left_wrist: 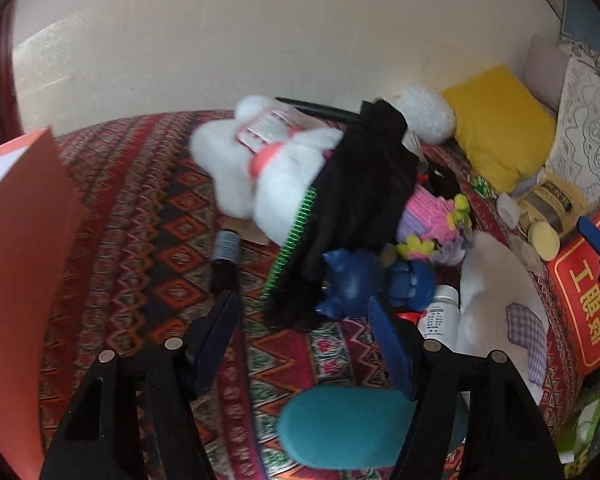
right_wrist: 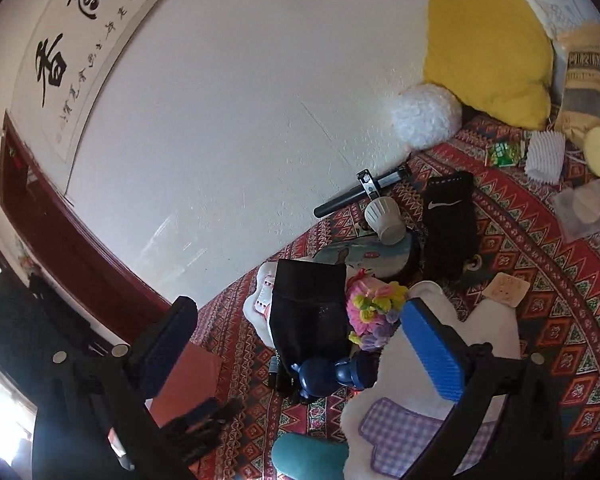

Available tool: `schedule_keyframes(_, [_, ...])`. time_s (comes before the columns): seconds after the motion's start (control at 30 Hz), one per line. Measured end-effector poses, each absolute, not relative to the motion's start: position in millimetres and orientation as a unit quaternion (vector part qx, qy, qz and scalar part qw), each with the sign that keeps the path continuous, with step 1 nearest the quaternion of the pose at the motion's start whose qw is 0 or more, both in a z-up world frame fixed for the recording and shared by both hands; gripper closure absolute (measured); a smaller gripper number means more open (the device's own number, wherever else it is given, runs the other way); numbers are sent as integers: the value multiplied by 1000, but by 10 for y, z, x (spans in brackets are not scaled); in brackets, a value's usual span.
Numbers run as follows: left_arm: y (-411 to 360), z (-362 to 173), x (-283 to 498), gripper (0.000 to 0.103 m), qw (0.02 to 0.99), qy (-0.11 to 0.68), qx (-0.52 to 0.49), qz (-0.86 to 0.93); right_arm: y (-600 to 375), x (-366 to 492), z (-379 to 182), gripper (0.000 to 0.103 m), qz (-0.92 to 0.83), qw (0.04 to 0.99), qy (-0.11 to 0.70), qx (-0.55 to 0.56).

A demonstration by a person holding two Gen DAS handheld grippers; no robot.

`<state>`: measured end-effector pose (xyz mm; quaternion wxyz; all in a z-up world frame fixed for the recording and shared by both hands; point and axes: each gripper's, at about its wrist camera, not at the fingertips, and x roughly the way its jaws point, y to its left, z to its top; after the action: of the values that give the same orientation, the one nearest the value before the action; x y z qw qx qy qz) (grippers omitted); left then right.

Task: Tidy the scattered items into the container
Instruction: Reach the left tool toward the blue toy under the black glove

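Note:
A heap of items lies on the patterned bedspread [left_wrist: 140, 240]: a white plush toy [left_wrist: 288, 176], a black cloth [left_wrist: 356, 200], a green comb [left_wrist: 292, 236], a blue toy figure [left_wrist: 352, 284] and a pink knitted piece with flowers [left_wrist: 432, 212]. My left gripper [left_wrist: 300, 312] is open just short of the cloth's lower end and the blue toy, holding nothing. An orange box [left_wrist: 20, 240] stands at its left. My right gripper [right_wrist: 300, 312] is wide open and empty above the black cloth [right_wrist: 308, 312] and blue toy [right_wrist: 332, 372].
A white cushion with a purple checked patch [right_wrist: 400, 428], a teal pad [left_wrist: 340, 428] and a white bottle [left_wrist: 440, 316] lie close by. Further back are a yellow pillow [right_wrist: 484, 48], a black sock [right_wrist: 448, 224], a white cup [right_wrist: 384, 220] and a red box with gold characters [left_wrist: 592, 292]. The wall bounds the bed.

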<state>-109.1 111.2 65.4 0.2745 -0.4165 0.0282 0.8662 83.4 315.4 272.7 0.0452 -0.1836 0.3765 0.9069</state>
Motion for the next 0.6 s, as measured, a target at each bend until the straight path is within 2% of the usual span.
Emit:
schedule_keyframes(0.13, [1677, 526, -985, 39, 332, 68, -404, 849, 3349, 791, 2622, 1, 897, 54, 395, -193])
schedule_keyframes(0.23, [1982, 428, -1092, 39, 301, 110, -403, 857, 3485, 774, 2502, 1, 882, 52, 425, -194])
schedule_keyframes(0.3, [2049, 402, -1279, 37, 295, 94, -417, 854, 3546, 775, 2450, 1, 874, 49, 443, -194])
schedule_keyframes(0.33, [2068, 401, -1363, 28, 295, 84, -423, 853, 3566, 774, 2427, 1, 871, 47, 449, -195])
schedule_keyframes(0.4, [2156, 333, -1529, 16, 305, 79, -450, 835, 3591, 757, 2397, 1, 867, 45, 455, -200])
schedule_keyframes(0.43, [2207, 309, -1591, 6, 310, 82, -464, 826, 3602, 751, 2385, 1, 865, 47, 457, -201])
schedule_keyframes(0.5, [2305, 280, -1678, 0, 310, 97, -486, 811, 3615, 753, 2370, 1, 862, 49, 463, -201])
schedule_keyframes(0.57, [2364, 293, -1706, 2, 315, 110, -500, 799, 3625, 761, 2360, 1, 859, 48, 470, -199])
schedule_keyframes(0.6, [2354, 310, -1700, 18, 321, 102, -509, 792, 3628, 763, 2360, 1, 858, 48, 471, -199])
